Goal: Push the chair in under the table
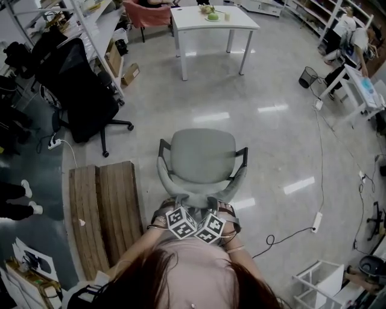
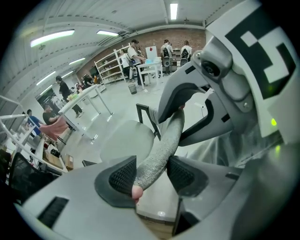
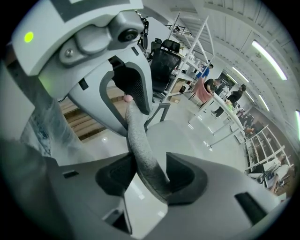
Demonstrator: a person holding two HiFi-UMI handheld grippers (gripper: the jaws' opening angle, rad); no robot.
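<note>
- Left claw [image 2: 150, 177] & right claw [image 3: 146, 177] each pinch the top edge of the grey fabric-padded swivel chair [image 1: 196, 158]: a two-point hold for steering it.
- White rectangular tabletop [image 1: 192, 18] is well apart, straight ahead, so the chair's seat faces it, ready for the push.

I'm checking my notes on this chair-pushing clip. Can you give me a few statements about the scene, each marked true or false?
1. The grey chair is already tucked under the white table. False: it stands on open floor, well apart from the table.
2. The left hand-held gripper and the right hand-held gripper both clamp the backrest rim of the grey chair. True.
3. The white table is bare. False: a plate with something green sits on it.
4. In the head view, a black office chair stands to the left of the grey chair. True.
</note>
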